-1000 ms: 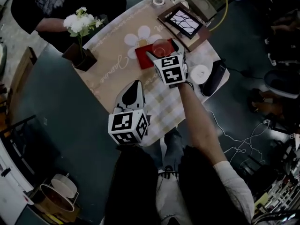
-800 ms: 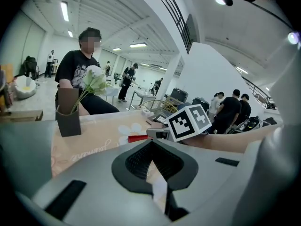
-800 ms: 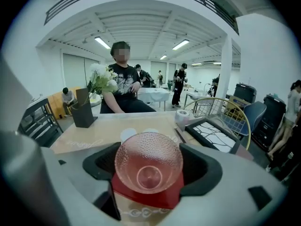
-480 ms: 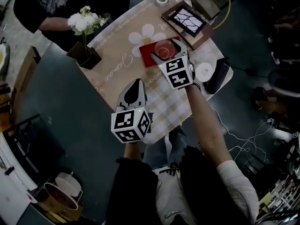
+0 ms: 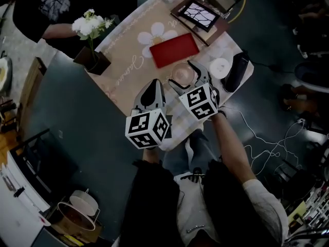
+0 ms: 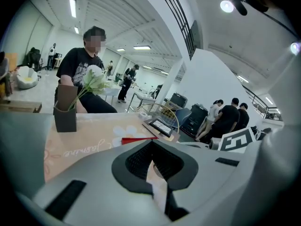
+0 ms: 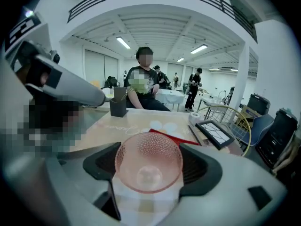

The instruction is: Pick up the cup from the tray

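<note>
**A:** Status on the pick?

**B:** I have the right gripper (image 5: 185, 78) pinching the pink dimpled glass cup (image 7: 148, 160), with one dark pad on each side of its wall. The cup is off the flat red rectangular tray (image 5: 175, 49), on my side of it, above the checked cloth (image 7: 141, 204). I can't tell whether its base touches the cloth.

**A:** Left?

**B:** The left gripper (image 5: 152, 86) is pressed together with nothing in it, just beside the right one (idle, I'd leave it parked).

**A:** How do I finish this cleanly?

**B:** My read is that the pick is nearly done. The pads sit across the cup's full width, so don't squeeze harder. The glass is slick and round, so it could slip or turn in the pads. Hold it level, move slowly and stay clear of the left gripper.

**A:** Cup condition?

**B:** It's translucent pink, with small raised dots all over the wall. I can see a smooth round base through the mouth. It looks empty, and the rim looks whole, with no chips I can see.
</note>
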`<state>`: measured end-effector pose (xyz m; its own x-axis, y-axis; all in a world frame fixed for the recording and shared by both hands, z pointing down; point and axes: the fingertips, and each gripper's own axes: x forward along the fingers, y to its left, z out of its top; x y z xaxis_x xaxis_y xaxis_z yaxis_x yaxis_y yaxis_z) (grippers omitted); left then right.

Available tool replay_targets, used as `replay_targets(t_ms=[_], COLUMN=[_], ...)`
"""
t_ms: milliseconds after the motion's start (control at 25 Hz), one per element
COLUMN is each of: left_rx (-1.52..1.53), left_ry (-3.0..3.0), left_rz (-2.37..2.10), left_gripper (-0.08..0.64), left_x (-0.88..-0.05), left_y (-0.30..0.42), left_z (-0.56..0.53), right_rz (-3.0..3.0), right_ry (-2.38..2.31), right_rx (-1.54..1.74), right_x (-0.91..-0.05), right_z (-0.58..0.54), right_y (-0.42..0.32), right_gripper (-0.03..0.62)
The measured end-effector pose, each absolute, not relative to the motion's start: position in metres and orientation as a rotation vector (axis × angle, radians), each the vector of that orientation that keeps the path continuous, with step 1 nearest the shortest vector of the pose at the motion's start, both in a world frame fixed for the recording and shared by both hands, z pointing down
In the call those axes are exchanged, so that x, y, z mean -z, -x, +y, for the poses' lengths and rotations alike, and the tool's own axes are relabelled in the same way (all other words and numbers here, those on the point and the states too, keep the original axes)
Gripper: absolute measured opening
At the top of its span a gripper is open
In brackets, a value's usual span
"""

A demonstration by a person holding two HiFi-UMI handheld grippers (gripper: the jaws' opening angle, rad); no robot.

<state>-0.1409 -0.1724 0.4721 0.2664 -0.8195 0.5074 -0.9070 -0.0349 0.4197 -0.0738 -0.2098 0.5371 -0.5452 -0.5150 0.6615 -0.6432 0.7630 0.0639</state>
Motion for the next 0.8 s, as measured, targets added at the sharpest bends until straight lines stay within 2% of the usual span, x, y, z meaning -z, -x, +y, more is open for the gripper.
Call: replay_targets(t_ms=[800], left_rx=[-0.214], left_ry=[-1.878], left_rz=[-1.537], left_gripper=[0.006], left_x=[-0.477], left_y=[0.119], left_z=[-0.152], right_rz=[-2.234], right_ry=[-0.860], right_rx=[-0.335], right_x=[-0.579], right_z=[-0.166], right_y=[0.048], right_gripper=[0.393])
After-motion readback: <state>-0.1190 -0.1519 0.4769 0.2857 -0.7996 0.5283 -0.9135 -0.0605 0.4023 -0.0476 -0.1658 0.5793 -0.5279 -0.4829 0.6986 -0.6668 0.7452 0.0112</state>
